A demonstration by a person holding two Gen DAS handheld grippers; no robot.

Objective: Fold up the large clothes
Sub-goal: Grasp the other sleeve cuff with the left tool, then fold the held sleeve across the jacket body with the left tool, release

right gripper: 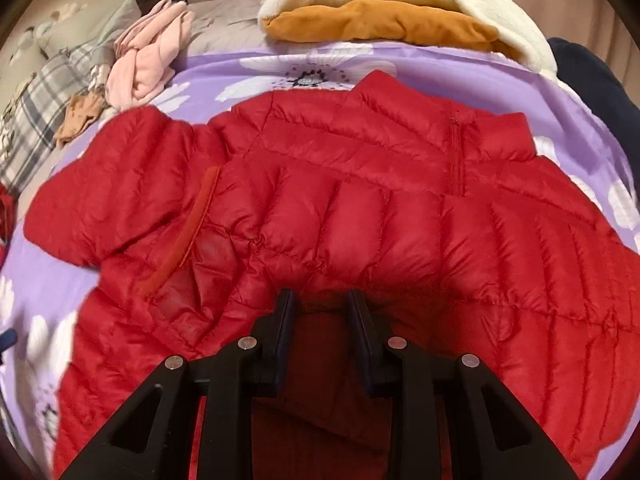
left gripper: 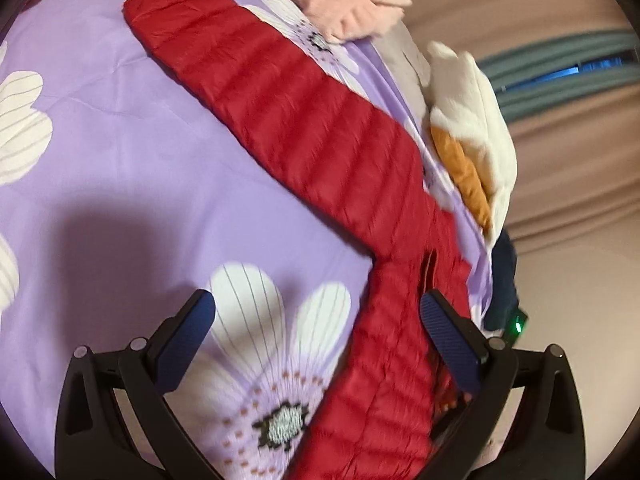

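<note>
A red quilted down jacket (right gripper: 360,208) lies on a purple floral bedsheet (right gripper: 460,64). In the left wrist view one long sleeve (left gripper: 288,120) stretches away toward the far left. My left gripper (left gripper: 316,312) is open, held above the sheet, with its right finger over the jacket near the armpit. My right gripper (right gripper: 320,300) has its jaws narrowly apart with a raised fold of the jacket's edge between them; the fabric bunches up just ahead of the fingertips. The collar (right gripper: 500,132) and zip lie at the far right.
A white fleece with an orange garment (right gripper: 380,20) lies at the far edge of the bed. A pink garment (right gripper: 148,60) and plaid cloth (right gripper: 36,120) lie at the far left. A dark blue item (right gripper: 592,76) is at the right. Curtains (left gripper: 560,20) hang beyond the bed.
</note>
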